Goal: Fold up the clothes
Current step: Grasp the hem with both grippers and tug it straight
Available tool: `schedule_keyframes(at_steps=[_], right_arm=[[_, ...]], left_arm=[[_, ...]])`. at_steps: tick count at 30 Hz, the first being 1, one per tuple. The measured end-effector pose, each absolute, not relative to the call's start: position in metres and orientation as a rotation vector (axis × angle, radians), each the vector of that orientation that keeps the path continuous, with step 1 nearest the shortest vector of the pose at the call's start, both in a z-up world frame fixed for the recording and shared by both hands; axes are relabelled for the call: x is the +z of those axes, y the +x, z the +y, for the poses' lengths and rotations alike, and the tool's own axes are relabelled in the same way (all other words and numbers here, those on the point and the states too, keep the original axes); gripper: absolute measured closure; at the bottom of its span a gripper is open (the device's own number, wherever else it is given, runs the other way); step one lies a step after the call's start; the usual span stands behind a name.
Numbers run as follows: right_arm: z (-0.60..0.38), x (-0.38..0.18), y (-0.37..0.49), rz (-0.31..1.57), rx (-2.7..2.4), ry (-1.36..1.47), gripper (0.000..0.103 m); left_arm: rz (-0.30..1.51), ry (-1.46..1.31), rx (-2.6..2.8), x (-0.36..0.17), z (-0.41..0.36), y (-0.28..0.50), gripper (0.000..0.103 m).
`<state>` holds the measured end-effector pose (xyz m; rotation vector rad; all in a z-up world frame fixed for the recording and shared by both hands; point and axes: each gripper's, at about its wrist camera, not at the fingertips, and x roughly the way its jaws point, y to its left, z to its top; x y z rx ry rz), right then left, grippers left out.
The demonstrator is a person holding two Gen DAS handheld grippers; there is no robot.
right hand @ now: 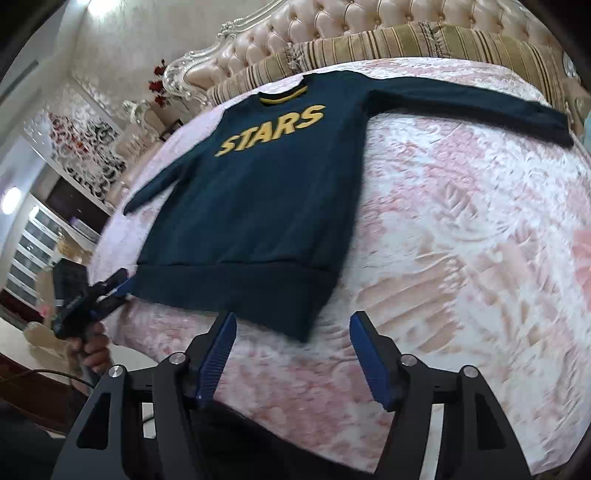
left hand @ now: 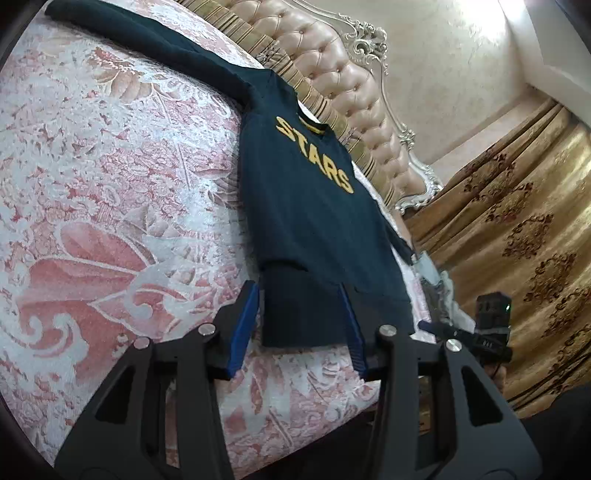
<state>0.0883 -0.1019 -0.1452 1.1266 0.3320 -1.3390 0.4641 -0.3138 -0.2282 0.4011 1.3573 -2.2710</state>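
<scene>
Both claws, left gripper [left hand: 299, 325] and right gripper [right hand: 291, 354], gape empty just short of the sweater [right hand: 251, 206] hem ahead.

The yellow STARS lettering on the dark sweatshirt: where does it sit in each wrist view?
Left wrist view: the STARS lettering is upper centre, running diagonally down to the right, just below the collar.
Right wrist view: the lettering is upper centre-left, slanting up to the right.
Shared landmark: the tufted headboard behind the sweatshirt.
</scene>
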Motion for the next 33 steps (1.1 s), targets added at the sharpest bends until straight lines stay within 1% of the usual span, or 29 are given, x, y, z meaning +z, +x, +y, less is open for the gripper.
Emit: schedule_keyframes(at_steps=[5, 10, 11, 12, 13, 14, 15, 18, 23, 33], right_arm=[[-0.114, -0.165, 0.096, 0.313, -1.36, 1.158, 0.036], [-0.126, -0.174, 0.104, 0.321, -1.37, 1.126, 0.036], [-0.127, -0.175, 0.104, 0.317, -1.375, 1.125, 0.036], [-0.128, -0.175, 0.104, 0.318, -1.384, 1.122, 0.04], [-0.13, -0.175, 0.105, 0.325, -1.396, 1.112, 0.05], [-0.13, -0.173, 0.106, 0.342, -1.403, 1.095, 0.079], [-0.131, -0.171, 0.107, 0.36, -1.41, 1.078, 0.091], [-0.129, -0.166, 0.107, 0.374, -1.412, 1.075, 0.093], [-0.124, -0.163, 0.103, 0.37, -1.407, 1.089, 0.093], [-0.124, -0.171, 0.1, 0.395, -1.382, 1.106, 0.093]], left_arm=[[1.359, 0.393, -2.289, -0.228, -0.312, 0.465, 0.056], [1.328, 0.425, -2.303, -0.227, -0.307, 0.456, 0.057], [1.321, 0.446, -2.292, -0.228, -0.307, 0.454, 0.071], [1.315, 0.469, -2.279, -0.229, -0.307, 0.452, 0.082], [1.314, 0.488, -2.276, -0.23, -0.307, 0.45, 0.095], [1.298, 0.499, -2.283, -0.229, -0.305, 0.448, 0.095], [1.279, 0.51, -2.291, -0.227, -0.303, 0.447, 0.095], [1.261, 0.508, -2.303, -0.22, -0.3, 0.447, 0.095], [1.263, 0.523, -2.294, -0.217, -0.299, 0.448, 0.096], [1.3, 0.546, -2.239, -0.23, -0.299, 0.453, 0.096]])
